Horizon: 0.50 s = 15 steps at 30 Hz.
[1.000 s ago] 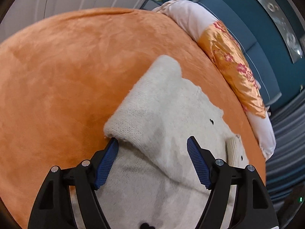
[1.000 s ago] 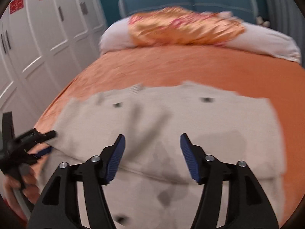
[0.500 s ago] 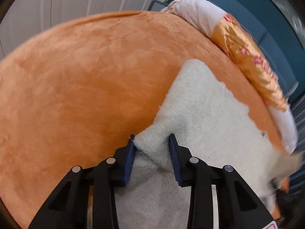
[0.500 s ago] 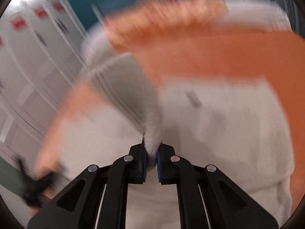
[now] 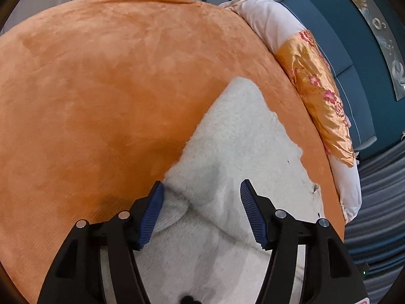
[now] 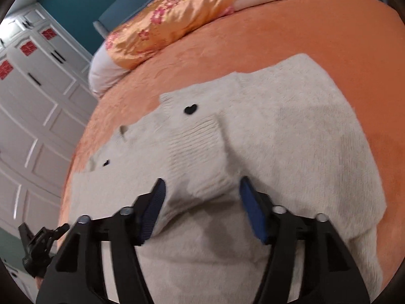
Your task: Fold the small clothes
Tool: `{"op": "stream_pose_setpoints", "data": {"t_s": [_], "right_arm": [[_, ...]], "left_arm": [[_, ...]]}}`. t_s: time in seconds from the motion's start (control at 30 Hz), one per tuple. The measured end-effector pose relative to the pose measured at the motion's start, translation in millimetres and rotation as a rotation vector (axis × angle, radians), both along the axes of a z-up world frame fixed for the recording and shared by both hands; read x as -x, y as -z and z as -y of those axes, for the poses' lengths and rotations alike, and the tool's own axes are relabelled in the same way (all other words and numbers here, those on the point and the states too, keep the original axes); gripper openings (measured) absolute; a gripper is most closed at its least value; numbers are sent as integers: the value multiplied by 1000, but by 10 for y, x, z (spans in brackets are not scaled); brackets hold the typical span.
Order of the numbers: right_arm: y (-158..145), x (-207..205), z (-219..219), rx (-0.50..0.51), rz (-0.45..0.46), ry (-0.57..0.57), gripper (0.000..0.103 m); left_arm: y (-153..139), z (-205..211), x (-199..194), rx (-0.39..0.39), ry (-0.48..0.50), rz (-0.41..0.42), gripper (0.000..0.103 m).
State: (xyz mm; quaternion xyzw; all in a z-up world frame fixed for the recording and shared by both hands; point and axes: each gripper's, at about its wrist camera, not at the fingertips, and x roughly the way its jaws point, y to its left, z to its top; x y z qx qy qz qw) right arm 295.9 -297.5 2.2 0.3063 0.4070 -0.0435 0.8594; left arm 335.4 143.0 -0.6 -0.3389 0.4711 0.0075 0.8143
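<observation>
A small cream knitted cardigan (image 5: 235, 147) (image 6: 291, 131) with black buttons lies on the orange bedspread (image 5: 101, 81). My left gripper (image 5: 201, 212) hovers over its folded left edge; its jaws are opening, the cloth lies between them and the pads stand off it. My right gripper (image 6: 201, 210) is over a ribbed sleeve cuff (image 6: 200, 147) laid across the cardigan's middle. Its jaws are opening too, with the cuff's end between them, loose from the pads.
A gold flowered pillow (image 5: 316, 96) (image 6: 174, 20) and a white pillow (image 5: 268, 22) lie at the head of the bed. White wardrobe doors (image 6: 33, 106) stand at the left. The other gripper's black frame (image 6: 38, 243) shows at the lower left in the right wrist view.
Both grippers closed on cloth and have now spread open again. The right one carried the sleeve cuff across onto the cardigan and let it go; the left fold lies flat.
</observation>
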Motion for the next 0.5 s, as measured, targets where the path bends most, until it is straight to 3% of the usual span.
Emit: {"op": "stream_pose_setpoints", "data": {"t_s": [0.03,0.07,0.1,0.17,0.23,0.27,0.3,0.33,0.4,0.47,0.5], "right_arm": [[-21,-67,-36,34,-30,-2,18],[-74,-151,-81,63,-49,-21,9],[-144,-219,-130,86,-47,-40,10],[-475,-209,-247,156,40,-67,9],[-1023,-19,-328,110,272,-111,8],[-1291,180,-319,49,446,-139,8],[-1385,312,-295,32,532,-141,8],[-1383,381,-254,41,554,-122,8],[-895,132,-136,96,327,-86,8],[-101,-168,3,107,-10,-56,7],[130,-143,58,72,-50,-48,7]], "left_arm": [[-19,19,-37,-8,10,-6,58],[-46,29,-74,-25,16,-9,43],[-105,38,-115,-45,24,5,13],[-255,6,-151,-67,22,54,12],[-494,-57,-101,-96,-19,161,11],[-544,-69,-71,-117,-38,191,10],[-542,-70,-53,-149,-52,201,10],[-485,-56,-61,-182,-50,188,10],[-210,-1,-136,-250,-17,111,10],[38,11,-167,-271,-8,40,10],[93,-6,-143,-278,-12,51,10]]}}
